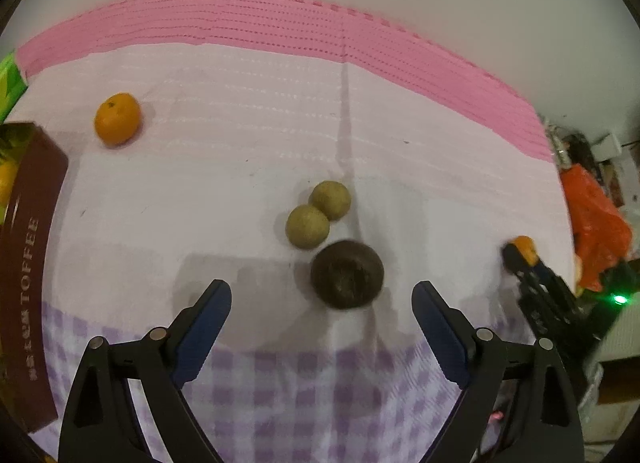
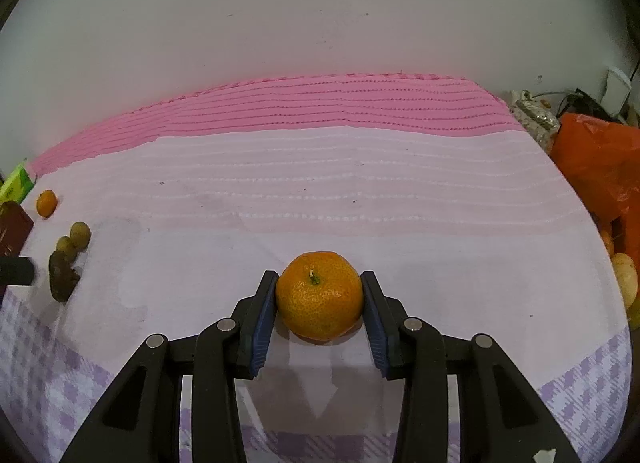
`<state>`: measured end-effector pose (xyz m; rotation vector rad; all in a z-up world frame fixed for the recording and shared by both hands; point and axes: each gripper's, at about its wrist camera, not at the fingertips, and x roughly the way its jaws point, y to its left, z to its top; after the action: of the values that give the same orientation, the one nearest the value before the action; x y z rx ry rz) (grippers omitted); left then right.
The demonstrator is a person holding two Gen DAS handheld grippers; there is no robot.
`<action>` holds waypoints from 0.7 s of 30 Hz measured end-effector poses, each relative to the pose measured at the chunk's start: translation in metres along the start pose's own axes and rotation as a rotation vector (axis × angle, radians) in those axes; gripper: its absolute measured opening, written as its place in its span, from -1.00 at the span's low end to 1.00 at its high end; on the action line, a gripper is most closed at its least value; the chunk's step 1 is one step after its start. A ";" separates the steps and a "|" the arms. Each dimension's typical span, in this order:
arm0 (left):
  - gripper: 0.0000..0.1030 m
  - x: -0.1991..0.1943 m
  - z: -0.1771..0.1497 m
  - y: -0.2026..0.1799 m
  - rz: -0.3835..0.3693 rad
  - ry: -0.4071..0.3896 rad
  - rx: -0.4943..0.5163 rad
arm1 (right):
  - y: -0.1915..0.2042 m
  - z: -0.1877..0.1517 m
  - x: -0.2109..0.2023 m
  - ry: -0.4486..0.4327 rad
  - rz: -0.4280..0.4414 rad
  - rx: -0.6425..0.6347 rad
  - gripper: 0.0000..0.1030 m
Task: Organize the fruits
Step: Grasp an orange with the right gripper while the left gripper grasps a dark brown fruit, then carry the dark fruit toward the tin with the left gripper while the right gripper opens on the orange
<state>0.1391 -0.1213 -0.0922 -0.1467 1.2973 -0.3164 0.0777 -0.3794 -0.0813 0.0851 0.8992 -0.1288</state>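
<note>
My left gripper [image 1: 322, 289] is open and empty, low over the cloth, with a dark brown round fruit [image 1: 347, 275] just ahead between its fingertips. Two small green-brown fruits [image 1: 307, 226] [image 1: 331, 200] touch each other behind it. An orange mandarin [image 1: 117, 118] lies far left. My right gripper [image 2: 319, 283] is shut on another mandarin [image 2: 319, 295] that rests on the cloth; this gripper also shows in the left wrist view [image 1: 520, 255]. The brown fruit [image 2: 62, 275], green fruits [image 2: 80, 236] and far mandarin [image 2: 47, 202] show at the left of the right wrist view.
A maroon toffee box [image 1: 28, 263] with fruit inside stands at the left edge. A green packet [image 1: 10, 83] lies behind it. An orange plastic bag [image 2: 600, 159] and clutter sit off the table's right end. A pink mat [image 2: 320, 103] covers the back, by a white wall.
</note>
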 end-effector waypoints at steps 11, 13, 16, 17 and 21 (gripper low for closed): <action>-0.17 0.010 -0.019 -0.022 0.134 -0.040 0.110 | -0.013 0.002 0.006 0.007 0.060 0.039 -0.25; -0.17 -0.004 -0.030 -0.014 0.086 -0.058 0.093 | -0.012 0.002 0.006 0.007 0.060 0.040 -0.25; -0.17 -0.029 -0.044 -0.001 0.077 -0.091 0.090 | -0.013 0.002 0.006 0.007 0.058 0.038 -0.25; -0.17 -0.037 -0.049 0.005 0.082 -0.098 0.088 | -0.013 0.002 0.006 0.007 0.058 0.037 -0.24; -0.17 -0.064 -0.066 0.023 0.113 -0.119 0.067 | -0.010 0.001 0.005 0.010 0.047 0.028 -0.24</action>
<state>0.0640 -0.0748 -0.0577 -0.0340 1.1711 -0.2507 0.0805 -0.3902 -0.0848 0.1333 0.9048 -0.0970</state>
